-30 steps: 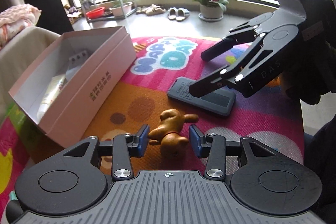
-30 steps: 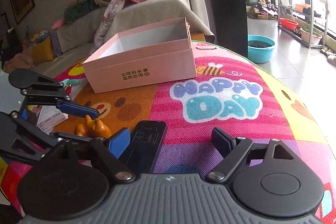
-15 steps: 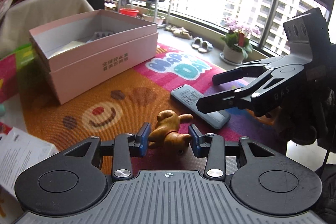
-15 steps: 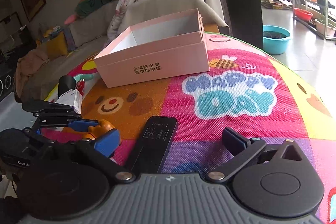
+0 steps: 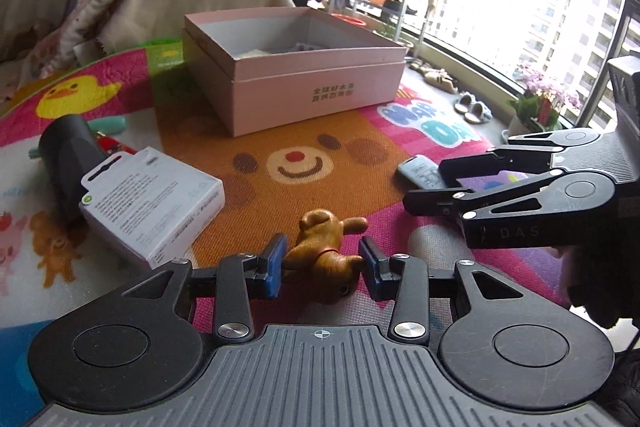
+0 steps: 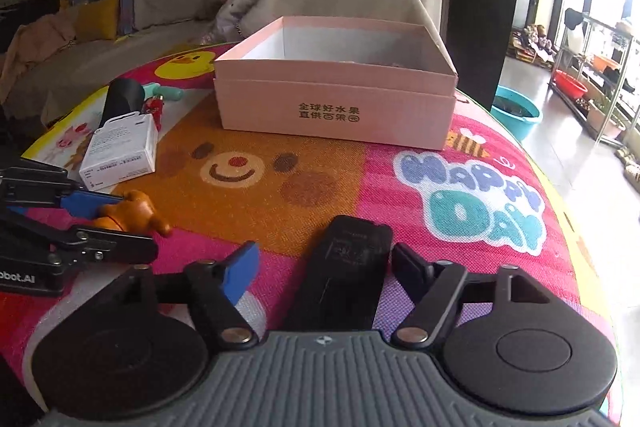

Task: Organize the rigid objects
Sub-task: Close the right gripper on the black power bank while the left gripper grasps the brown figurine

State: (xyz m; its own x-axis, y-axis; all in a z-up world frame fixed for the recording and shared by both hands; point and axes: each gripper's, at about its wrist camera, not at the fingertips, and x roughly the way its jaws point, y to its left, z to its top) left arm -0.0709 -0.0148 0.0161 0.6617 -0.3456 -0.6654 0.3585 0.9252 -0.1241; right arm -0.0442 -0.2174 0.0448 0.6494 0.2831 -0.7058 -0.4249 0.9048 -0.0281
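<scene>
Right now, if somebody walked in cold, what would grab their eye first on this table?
Probably the open pink box at the far middle of the bright cartoon mat. Next, the small brown wooden figure clamped in the left hand-held gripper near the front. Then the dark remote, between the jaws of the right hand-held gripper, which are closing.

A small brown wooden dog figurine [image 5: 320, 247] sits pinched between blue pads above the colourful play mat. A dark remote control [image 6: 344, 267] lies flat on the mat, lengthwise towards an open pink cardboard box [image 6: 336, 107] standing beyond. A white retail carton [image 5: 156, 203] rests tilted against a black cylinder [image 5: 72, 163].
</scene>
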